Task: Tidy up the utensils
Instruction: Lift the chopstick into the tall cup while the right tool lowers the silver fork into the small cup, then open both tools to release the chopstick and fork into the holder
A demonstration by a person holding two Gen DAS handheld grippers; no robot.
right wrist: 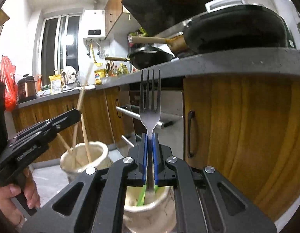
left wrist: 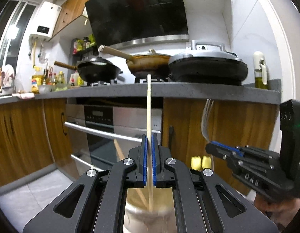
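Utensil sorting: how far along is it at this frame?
Partly done. Done: several chopsticks already stand in the left cup, and a green utensil sits in the right cup. In hand: the left gripper is shut on a chopstick above its cup; the right gripper is shut on a fork with its handle entering the right cup. Left: lower and release both; no other loose utensils are visible.

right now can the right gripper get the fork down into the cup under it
Probably yes. The right gripper is shut on the fork, handle pointing down over the cream cup's open mouth. Only a green utensil stands inside, leaving room beside it.
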